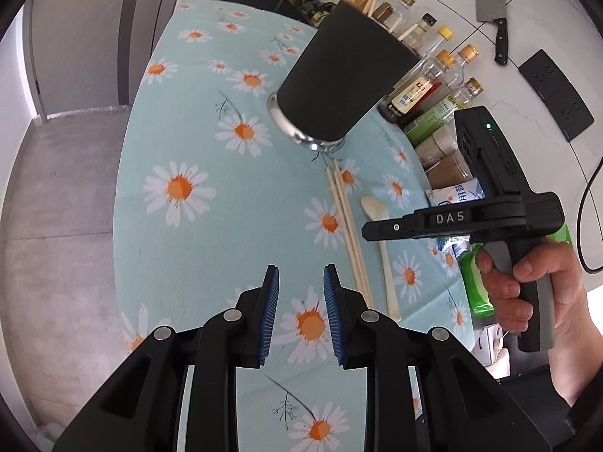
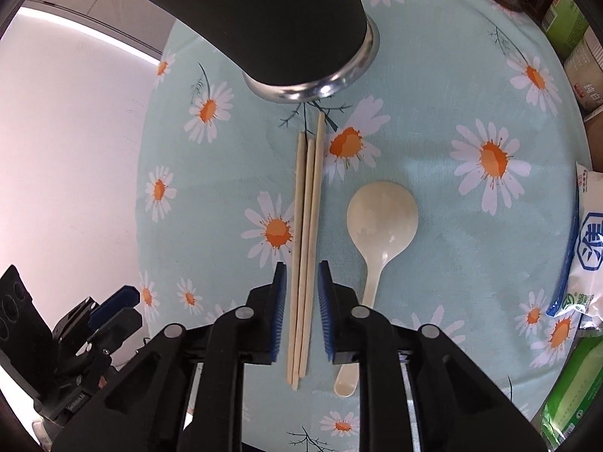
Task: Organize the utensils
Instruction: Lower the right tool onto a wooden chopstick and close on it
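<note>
A black utensil holder (image 1: 339, 75) with a chrome base stands on the daisy tablecloth (image 1: 211, 241); several chopsticks stick out of its top. It also shows in the right wrist view (image 2: 286, 22). Three wooden chopsticks (image 2: 306, 248) lie side by side before it, also in the left wrist view (image 1: 348, 226). A cream plastic spoon (image 2: 380, 222) lies to their right, also in the left wrist view (image 1: 382, 248). My right gripper (image 2: 301, 271) is open, its jaws either side of the chopsticks, just above them. My left gripper (image 1: 301, 275) is open and empty over the cloth, left of the chopsticks.
Sauce and oil bottles (image 1: 426, 86), spice jars and a salt bag (image 2: 588, 248) line the table's right side. A cleaver (image 1: 490, 11) and black wall sockets (image 1: 557, 94) are on the tiled wall. The table's left edge drops to a grey floor (image 1: 64, 226).
</note>
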